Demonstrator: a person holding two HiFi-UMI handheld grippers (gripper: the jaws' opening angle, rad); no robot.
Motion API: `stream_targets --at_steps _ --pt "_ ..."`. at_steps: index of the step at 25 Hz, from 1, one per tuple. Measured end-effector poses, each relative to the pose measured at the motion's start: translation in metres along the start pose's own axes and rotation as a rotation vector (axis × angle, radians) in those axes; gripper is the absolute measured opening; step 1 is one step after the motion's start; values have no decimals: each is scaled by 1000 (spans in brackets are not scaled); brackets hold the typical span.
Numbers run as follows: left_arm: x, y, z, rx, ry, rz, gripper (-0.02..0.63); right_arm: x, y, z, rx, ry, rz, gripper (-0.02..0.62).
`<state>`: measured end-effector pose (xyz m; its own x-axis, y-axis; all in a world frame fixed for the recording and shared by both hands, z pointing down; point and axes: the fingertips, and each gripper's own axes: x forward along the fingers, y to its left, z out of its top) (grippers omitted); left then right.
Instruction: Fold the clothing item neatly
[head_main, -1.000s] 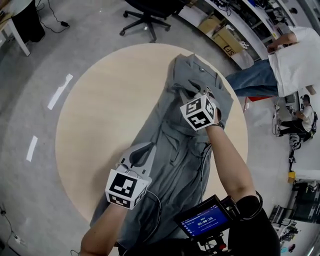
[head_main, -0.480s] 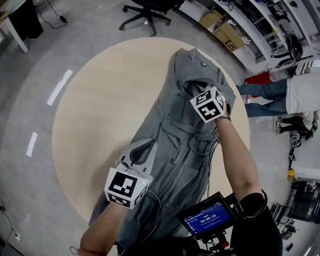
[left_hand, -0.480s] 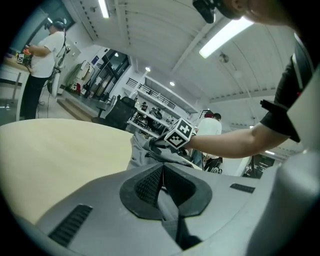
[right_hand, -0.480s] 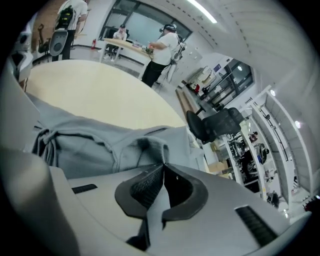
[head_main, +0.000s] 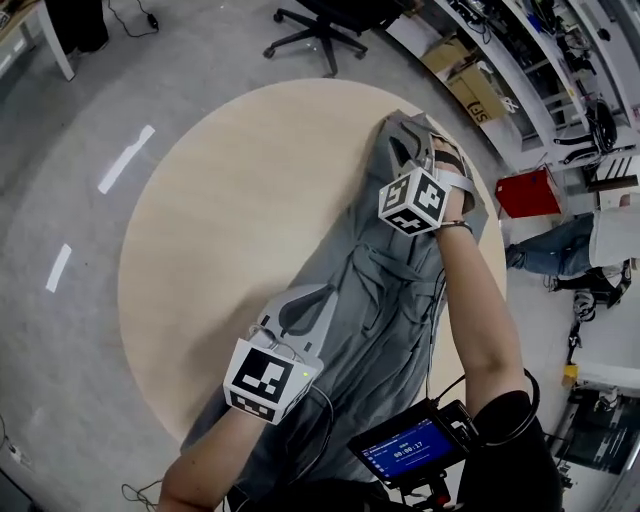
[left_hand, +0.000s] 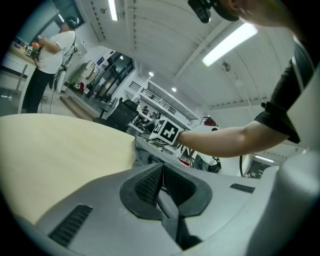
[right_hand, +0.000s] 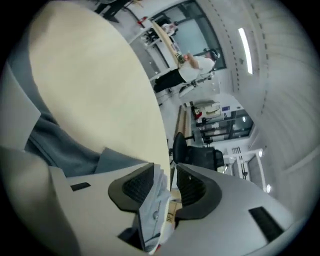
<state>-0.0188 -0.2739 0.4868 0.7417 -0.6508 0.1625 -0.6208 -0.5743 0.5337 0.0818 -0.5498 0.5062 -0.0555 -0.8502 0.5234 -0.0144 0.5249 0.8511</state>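
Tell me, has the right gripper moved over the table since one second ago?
Yes. The right gripper went farther away, toward the table's far edge; its jaws are opening with shirt fabric between them.

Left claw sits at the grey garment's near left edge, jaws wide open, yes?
Not wide open: the left gripper view shows the left claw with its jaws closed together. The rest holds: in the head view it sits at the near left edge of the grey garment, which is spread on the round table.
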Motion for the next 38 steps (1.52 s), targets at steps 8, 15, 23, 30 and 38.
stream_targets --at_steps 8,15,23,30,38 --pt "-34 19 20 60 -41 2 3 -96 7 -49 640 19 -10 124" --pt "-87 -15 57 137 -17 -57 3 -287 7 -101 1058 -103 -10 123" --pt "-206 -113 105 223 -42 -133 3 -504 69 -171 1213 -128 -116 40" --pt "-328 -189 92 382 44 -87 3 -657 157 -156 1285 -208 -99 30" --pt "-341 -74 -66 226 324 71 7 -627 330 -126 1612 -101 230 117"
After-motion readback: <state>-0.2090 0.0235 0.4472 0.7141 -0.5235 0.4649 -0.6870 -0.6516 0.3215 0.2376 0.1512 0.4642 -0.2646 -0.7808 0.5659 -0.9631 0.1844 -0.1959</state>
